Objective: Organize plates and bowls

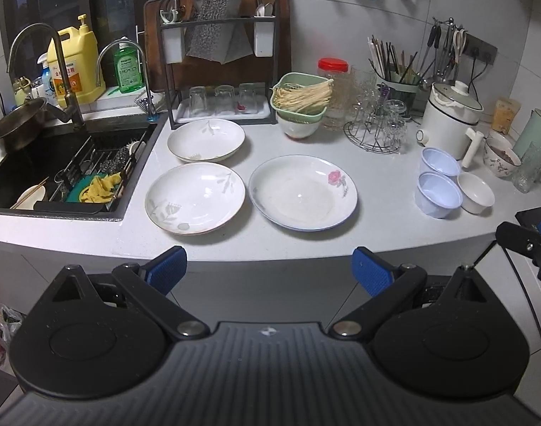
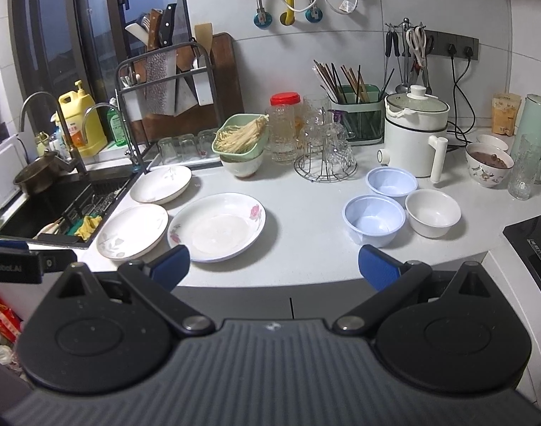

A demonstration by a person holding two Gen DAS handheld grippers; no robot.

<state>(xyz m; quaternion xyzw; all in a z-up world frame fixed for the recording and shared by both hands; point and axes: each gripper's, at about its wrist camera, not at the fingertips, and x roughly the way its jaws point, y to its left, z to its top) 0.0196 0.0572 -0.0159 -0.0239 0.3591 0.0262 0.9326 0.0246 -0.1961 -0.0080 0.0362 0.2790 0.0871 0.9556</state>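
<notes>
Three white plates lie on the white counter: a rose-patterned plate (image 1: 303, 192) (image 2: 217, 226), a leaf-patterned plate (image 1: 195, 197) (image 2: 132, 231) left of it, and another leaf plate (image 1: 206, 140) (image 2: 161, 184) behind that. To the right stand two pale blue bowls (image 1: 439, 194) (image 2: 373, 219), (image 1: 439, 162) (image 2: 391, 181) and a small white bowl (image 1: 475, 192) (image 2: 432, 212). My left gripper (image 1: 269, 272) is open and empty, held before the counter's front edge below the plates. My right gripper (image 2: 274, 266) is open and empty, in front of the counter between the rose plate and the bowls.
A black sink (image 1: 57, 174) with a rack and rags is at left. A dish rack with glasses (image 1: 220, 103), a green strainer of noodles on a bowl (image 1: 300, 101), a glass stand (image 1: 376, 127), a white cooker (image 1: 451, 117) and a patterned bowl (image 2: 488, 167) line the back.
</notes>
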